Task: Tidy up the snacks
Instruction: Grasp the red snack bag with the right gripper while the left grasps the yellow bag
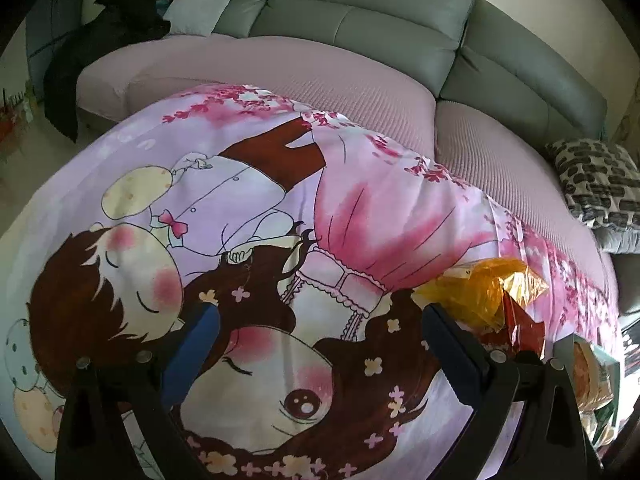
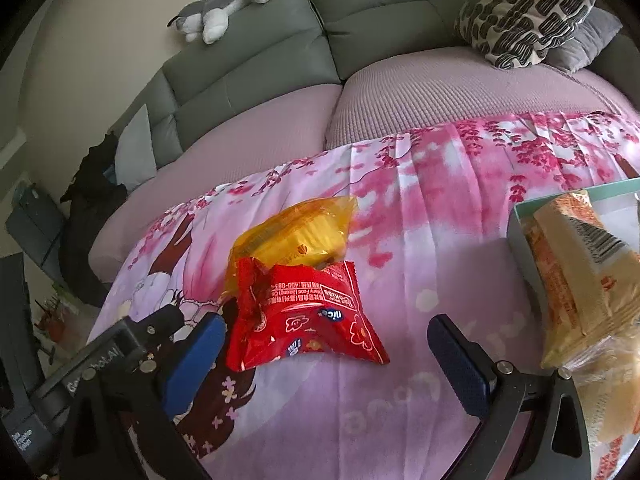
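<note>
A red snack packet (image 2: 308,312) lies on the cartoon-print cloth (image 2: 420,264), overlapping a yellow packet (image 2: 296,232) behind it. My right gripper (image 2: 326,324) is open and low over the cloth. The red packet lies between its blue pads, with the left pad (image 2: 200,352) at the packet's edge and the right pad well clear. A pale green box (image 2: 516,216) at the right holds pale orange snack packs (image 2: 580,280). My left gripper (image 1: 320,320) is open over the cloth with nothing between its fingers. The yellow packet (image 1: 480,288) and red packet (image 1: 520,328) lie just beyond its right finger.
The cloth covers a pink-covered grey sofa (image 2: 380,28). A patterned cushion (image 2: 520,12) and a plush toy (image 2: 228,4) sit at the back, with dark clothing (image 1: 120,20) and a grey pillow (image 1: 204,4) further along. The box (image 1: 608,364) shows at the left view's right edge.
</note>
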Tool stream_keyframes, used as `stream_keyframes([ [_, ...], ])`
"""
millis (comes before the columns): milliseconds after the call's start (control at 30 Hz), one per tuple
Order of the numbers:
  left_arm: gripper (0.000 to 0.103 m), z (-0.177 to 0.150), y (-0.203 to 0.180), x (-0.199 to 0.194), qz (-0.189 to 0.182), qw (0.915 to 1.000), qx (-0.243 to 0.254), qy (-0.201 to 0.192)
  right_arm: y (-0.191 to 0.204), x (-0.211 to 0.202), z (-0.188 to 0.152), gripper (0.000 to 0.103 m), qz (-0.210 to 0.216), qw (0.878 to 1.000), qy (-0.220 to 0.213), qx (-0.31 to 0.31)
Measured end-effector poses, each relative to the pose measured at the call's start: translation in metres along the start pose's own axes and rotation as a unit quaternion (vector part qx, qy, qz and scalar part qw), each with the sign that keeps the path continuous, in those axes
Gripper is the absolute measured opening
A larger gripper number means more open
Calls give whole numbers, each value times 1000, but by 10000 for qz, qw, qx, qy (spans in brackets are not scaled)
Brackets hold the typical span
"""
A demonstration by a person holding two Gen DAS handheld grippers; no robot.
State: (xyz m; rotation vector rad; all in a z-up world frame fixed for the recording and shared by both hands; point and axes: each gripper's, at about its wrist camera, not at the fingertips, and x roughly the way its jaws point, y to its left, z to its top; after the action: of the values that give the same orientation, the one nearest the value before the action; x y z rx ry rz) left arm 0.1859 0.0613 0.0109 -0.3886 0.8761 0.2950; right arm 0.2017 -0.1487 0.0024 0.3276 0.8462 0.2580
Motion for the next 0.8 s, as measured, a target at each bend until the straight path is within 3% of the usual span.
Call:
stream_keyframes([
  [133,101,4,6,3,-59,9999,-159,10,2,6,3,91,26,10000,-4,17],
  [333,101,7,10,7,-60,9997,-236,60,7,19,0,76,149,9997,180,31],
  [800,101,8,8,5,-71,9998,-166,120,8,17,-2,71,-52,9997,251,6],
])
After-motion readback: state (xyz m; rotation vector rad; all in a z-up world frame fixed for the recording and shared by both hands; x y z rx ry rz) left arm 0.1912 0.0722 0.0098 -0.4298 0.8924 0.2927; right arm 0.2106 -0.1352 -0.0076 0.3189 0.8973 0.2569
